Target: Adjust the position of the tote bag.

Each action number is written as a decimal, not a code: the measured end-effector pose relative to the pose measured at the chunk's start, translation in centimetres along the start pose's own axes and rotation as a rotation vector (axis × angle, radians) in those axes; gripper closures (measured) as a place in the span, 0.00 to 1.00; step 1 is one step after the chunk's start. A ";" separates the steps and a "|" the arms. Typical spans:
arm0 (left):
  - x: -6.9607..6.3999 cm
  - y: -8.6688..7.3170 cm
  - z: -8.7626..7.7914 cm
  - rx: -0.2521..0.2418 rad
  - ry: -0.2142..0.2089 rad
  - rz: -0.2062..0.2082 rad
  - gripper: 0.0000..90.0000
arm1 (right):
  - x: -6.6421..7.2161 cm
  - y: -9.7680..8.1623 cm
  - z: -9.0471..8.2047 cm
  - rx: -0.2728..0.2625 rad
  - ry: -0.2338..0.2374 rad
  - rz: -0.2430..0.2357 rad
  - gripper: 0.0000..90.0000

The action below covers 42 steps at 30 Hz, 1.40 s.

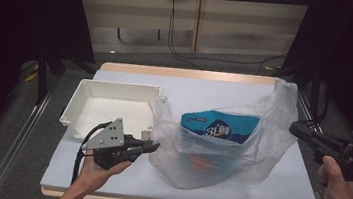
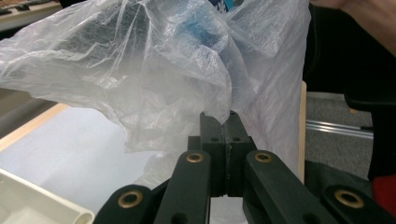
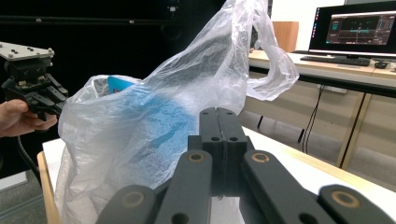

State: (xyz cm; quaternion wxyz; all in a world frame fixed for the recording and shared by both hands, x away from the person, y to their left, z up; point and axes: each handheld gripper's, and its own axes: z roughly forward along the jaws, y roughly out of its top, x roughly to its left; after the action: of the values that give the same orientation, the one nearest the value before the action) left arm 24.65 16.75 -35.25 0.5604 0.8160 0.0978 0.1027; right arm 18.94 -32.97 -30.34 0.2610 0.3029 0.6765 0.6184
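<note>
your grippers flank the plastic bag (image 1: 220, 139)
left gripper (image 1: 153, 146) pinches its handle; right gripper (image 1: 296, 129) closed, just beside it, apparently empty.

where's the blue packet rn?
High view: blue packet stands inside the plastic bag at table centre, right of the white tray, above an orange item.

- My left gripper (image 1: 151, 146) is matt black with two flat jaws, brass-coloured pivot pins on its linkage arms and small screws near the tips.
- It has a grey three-cornered plate on top, drilled with holes, and a black cable trailing from its rear.
- My right gripper (image 1: 296, 128) matches it: black, with a grey holed plate.
- My forearms are bare, no sleeves.
</note>
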 end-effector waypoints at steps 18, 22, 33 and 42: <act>-0.8 -0.3 1.0 0.061 -0.029 0.042 1.00 | -0.2 -0.9 0.3 0.089 -0.061 -0.022 1.00; -0.9 -0.6 1.1 0.074 -0.036 0.045 1.00 | -0.9 -1.8 0.4 0.109 -0.067 0.006 1.00; -1.3 -1.7 1.1 0.121 -0.046 0.041 1.00 | 0.3 -2.4 0.3 0.172 -0.044 -0.015 1.00; -1.7 -2.7 1.7 0.160 -0.064 0.021 1.00 | 1.9 -3.5 0.6 0.251 -0.041 -0.044 1.00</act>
State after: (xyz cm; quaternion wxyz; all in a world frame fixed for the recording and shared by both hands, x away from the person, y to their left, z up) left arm 23.35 15.73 -38.43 0.4950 0.8621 0.0790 0.0745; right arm 17.76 -31.32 -33.89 0.2484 0.3311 0.7494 0.5168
